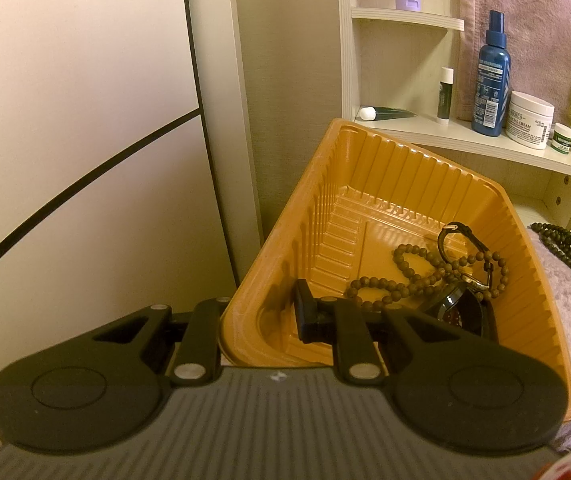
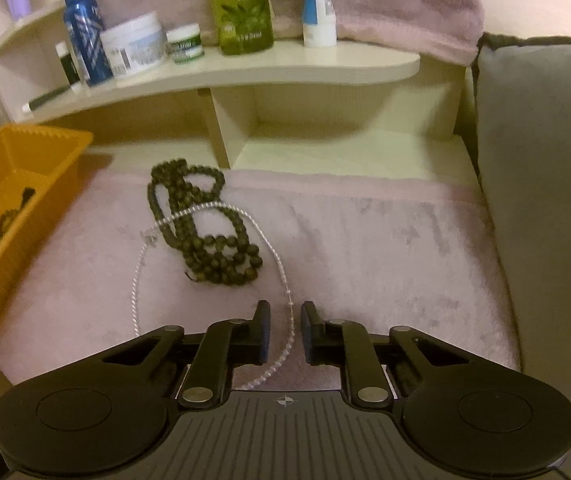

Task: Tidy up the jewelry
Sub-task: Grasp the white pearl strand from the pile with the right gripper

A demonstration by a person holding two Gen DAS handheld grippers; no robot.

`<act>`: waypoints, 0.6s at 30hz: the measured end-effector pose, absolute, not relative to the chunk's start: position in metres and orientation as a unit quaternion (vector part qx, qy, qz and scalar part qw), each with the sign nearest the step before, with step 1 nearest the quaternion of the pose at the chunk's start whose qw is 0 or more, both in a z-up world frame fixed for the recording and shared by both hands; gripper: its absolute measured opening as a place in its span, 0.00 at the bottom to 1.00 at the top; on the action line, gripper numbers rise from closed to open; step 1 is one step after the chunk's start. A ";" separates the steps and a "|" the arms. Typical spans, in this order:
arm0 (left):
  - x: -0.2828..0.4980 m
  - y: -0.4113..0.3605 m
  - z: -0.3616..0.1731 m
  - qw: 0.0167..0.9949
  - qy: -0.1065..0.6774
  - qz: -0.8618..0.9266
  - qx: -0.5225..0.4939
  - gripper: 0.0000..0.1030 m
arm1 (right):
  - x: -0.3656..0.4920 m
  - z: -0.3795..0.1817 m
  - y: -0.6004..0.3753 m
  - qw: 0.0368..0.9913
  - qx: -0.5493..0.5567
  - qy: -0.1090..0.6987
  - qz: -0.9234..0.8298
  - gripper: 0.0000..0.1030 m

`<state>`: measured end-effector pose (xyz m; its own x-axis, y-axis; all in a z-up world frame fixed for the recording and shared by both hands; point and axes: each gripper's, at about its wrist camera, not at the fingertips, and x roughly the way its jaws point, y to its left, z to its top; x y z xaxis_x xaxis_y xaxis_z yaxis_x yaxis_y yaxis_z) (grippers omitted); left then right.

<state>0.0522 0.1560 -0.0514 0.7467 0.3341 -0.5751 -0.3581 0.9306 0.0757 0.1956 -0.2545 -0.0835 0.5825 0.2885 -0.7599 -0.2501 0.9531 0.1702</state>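
My left gripper (image 1: 261,316) grips the near-left wall of an orange plastic tray (image 1: 365,184), one finger inside, one outside. The tray holds a brown bead bracelet (image 1: 409,276) and a black watch (image 1: 461,304). In the right wrist view the tray (image 2: 25,184) sits at the left on a pink towel (image 2: 385,248). A dark bead necklace (image 2: 205,228) and a thin white pearl chain (image 2: 137,280) lie on the towel. My right gripper (image 2: 285,332) is open, its fingers on either side of the pearl chain's near strand.
A cream shelf (image 2: 245,68) behind the towel carries a blue spray bottle (image 2: 83,28), a white cream jar (image 2: 133,44), a green bottle (image 2: 241,4) and small tubes. A grey cushion (image 2: 545,200) stands at the right. A wall panel (image 1: 85,120) is left of the tray.
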 end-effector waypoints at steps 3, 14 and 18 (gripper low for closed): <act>0.052 0.156 -0.051 0.934 0.304 0.186 -0.020 0.16 | 0.194 -0.085 -0.252 0.894 0.007 0.423 0.151 0.12; 0.052 0.156 -0.052 0.934 0.305 0.186 -0.020 0.16 | 0.189 -0.076 -0.253 0.899 0.011 0.409 0.153 0.02; 0.052 0.156 -0.052 0.934 0.305 0.186 -0.020 0.16 | 0.186 -0.058 -0.259 0.904 0.047 0.393 0.161 0.02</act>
